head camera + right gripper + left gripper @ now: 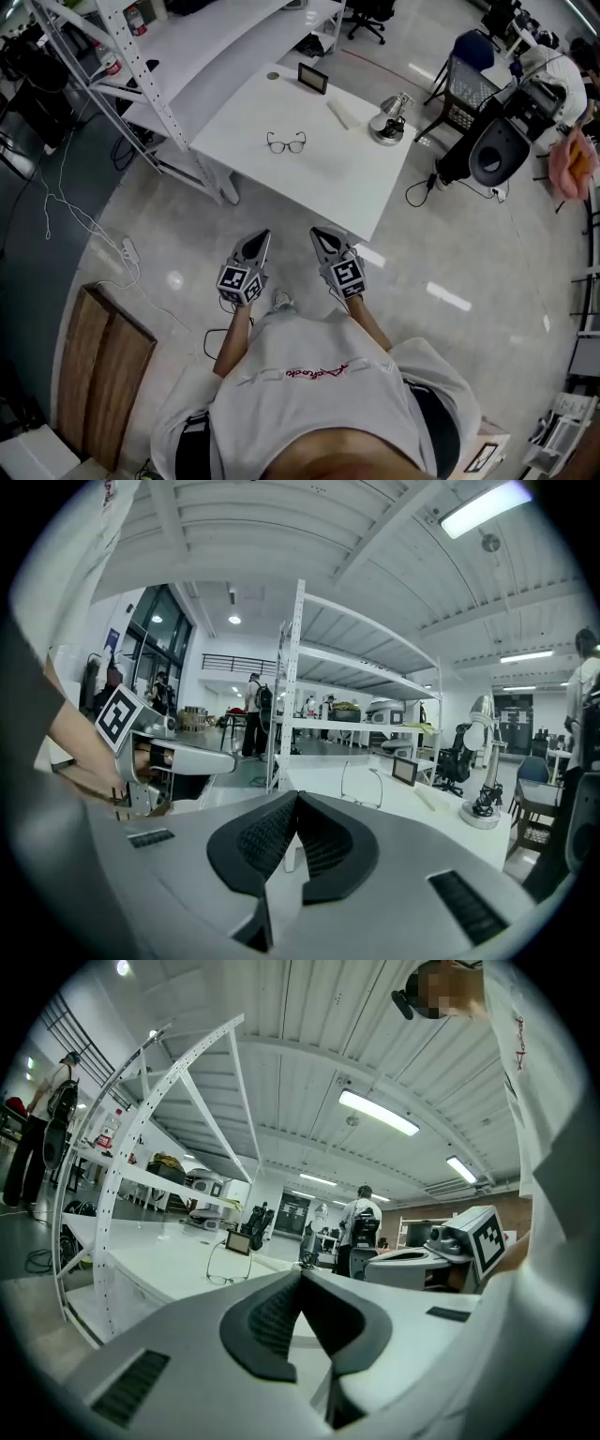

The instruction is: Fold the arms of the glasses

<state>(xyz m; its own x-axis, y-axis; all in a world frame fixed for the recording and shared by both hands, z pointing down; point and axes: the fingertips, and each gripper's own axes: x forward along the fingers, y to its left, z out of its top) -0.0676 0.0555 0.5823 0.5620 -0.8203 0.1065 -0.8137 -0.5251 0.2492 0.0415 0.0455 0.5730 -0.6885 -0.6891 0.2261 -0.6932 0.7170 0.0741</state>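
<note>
A pair of dark-framed glasses (286, 142) lies on the white table (281, 178) with its arms unfolded. It shows small in the left gripper view (225, 1262) and in the right gripper view (362, 787). My left gripper (260, 240) and right gripper (320, 237) hang side by side over the floor, short of the table's near edge, both pointing toward it. Each is shut with nothing between its jaws. In the left gripper view the right gripper (431, 1258) shows at the right; in the right gripper view the left gripper (220, 758) shows at the left.
On the table stand a small dark screen (312, 78), a pale stick (337, 114) and a metal desk lamp (391, 118). A white perforated shelf rack (141, 66) stands left of it. Chairs (469, 80) stand at the right; cables and a power strip (127, 249) lie on the floor at left.
</note>
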